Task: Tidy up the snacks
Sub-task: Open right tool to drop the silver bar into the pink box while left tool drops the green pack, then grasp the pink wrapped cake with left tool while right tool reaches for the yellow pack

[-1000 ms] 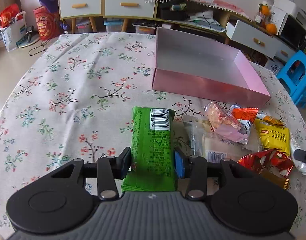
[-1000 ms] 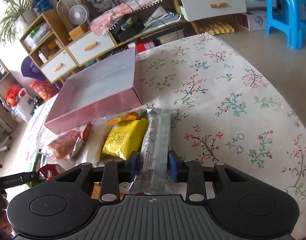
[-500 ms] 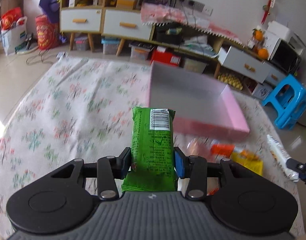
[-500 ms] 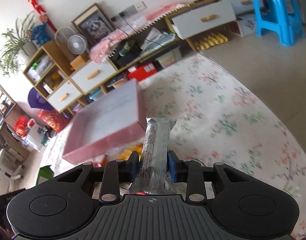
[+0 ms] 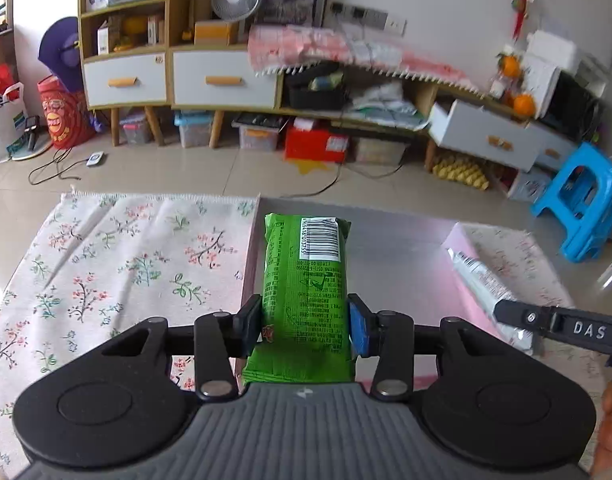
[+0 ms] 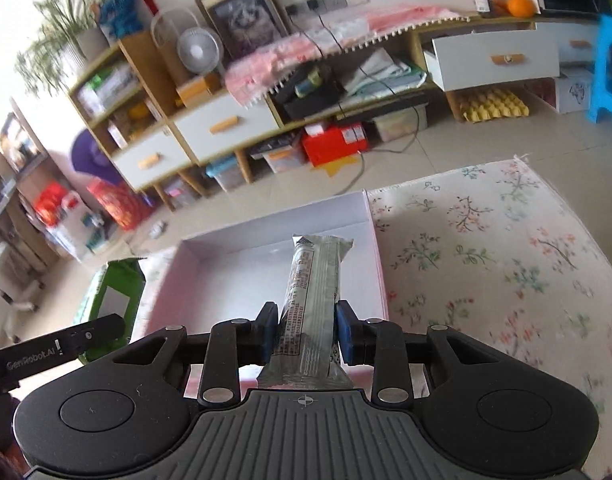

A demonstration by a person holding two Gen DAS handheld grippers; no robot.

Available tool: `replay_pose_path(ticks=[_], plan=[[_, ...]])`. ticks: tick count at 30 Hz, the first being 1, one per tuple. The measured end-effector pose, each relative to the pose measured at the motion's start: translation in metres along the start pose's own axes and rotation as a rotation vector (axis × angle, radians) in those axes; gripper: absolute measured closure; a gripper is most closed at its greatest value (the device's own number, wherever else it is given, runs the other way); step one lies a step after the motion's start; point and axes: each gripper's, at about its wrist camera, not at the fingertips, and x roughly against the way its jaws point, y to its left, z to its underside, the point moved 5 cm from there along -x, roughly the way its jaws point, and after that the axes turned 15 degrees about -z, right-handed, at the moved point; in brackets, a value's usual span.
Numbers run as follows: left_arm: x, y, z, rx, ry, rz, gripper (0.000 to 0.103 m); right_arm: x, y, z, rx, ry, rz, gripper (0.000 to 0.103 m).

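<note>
Fingers pinch both: left gripper [image 5: 305, 322] clamps green snack pack [image 5: 304, 280], right gripper [image 6: 305, 334] clamps silver snack bar [image 6: 312, 300]. Pink box [image 6: 210, 256] at 12 o'clock, below both.

The near end of the green packet [image 5: 304, 292] is hidden behind the left gripper [image 5: 305, 320] body. The silver packet [image 6: 312, 300] near end is likewise hidden. Pink box [image 5: 402, 256] near wall is largely covered at 6 o'clock. The blue stool [image 6: 610, 68] is blurred and cropped at 3 o'clock. Packet print is unreadable.
</note>
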Motion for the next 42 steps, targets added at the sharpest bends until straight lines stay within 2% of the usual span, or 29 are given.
replay_pose_path(ticks=[5,8,10,11,12,23,27,30,33,34,35,36,38,42], plan=[[-0.024,-0.003,0.011,-0.013,0.058,-0.041,0.062,-0.025,-0.004,0.009,0.008,0.048,0.035,0.072],[-0.02,-0.001,0.012,-0.024,0.045,-0.05,0.062,-0.029,-0.008,0.015,0.012,0.065,0.072,0.07],[-0.013,0.001,0.011,-0.012,0.055,-0.041,0.06,-0.026,-0.01,0.016,0.011,0.065,0.066,0.068],[-0.011,0.002,0.009,-0.006,0.057,-0.037,0.059,-0.024,-0.01,0.016,0.008,0.059,0.063,0.062],[-0.007,0.004,0.008,0.0,0.055,-0.033,0.059,-0.021,-0.01,0.016,0.008,0.053,0.066,0.06],[0.025,0.021,0.022,0.054,0.048,-0.013,0.058,0.03,-0.021,0.032,-0.056,0.002,0.028,0.059],[0.025,0.028,0.034,0.041,0.062,-0.07,0.058,0.05,-0.023,0.047,-0.086,-0.033,0.031,0.059],[0.027,0.037,0.045,0.063,0.07,-0.08,0.058,0.067,-0.022,0.063,-0.132,-0.052,-0.003,0.059],[0.038,0.044,0.061,0.06,0.083,-0.088,0.056,0.077,-0.018,0.073,-0.122,-0.038,-0.004,0.059],[0.045,0.046,0.067,0.053,0.085,-0.083,0.054,0.08,-0.018,0.076,-0.11,-0.03,0.005,0.054],[0.054,0.049,0.074,0.043,0.08,-0.073,0.048,0.084,-0.017,0.079,-0.097,-0.027,0.01,0.046],[0.064,0.052,0.08,0.037,0.072,-0.062,0.038,0.088,-0.018,0.083,-0.088,-0.03,0.012,0.043],[0.08,0.064,0.092,0.051,0.056,-0.061,0.027,0.097,-0.02,0.089,-0.076,-0.041,0.025,0.029],[0.088,0.079,0.101,0.082,0.059,-0.094,0.025,0.11,-0.028,0.101,-0.095,-0.068,0.072,0.024]])
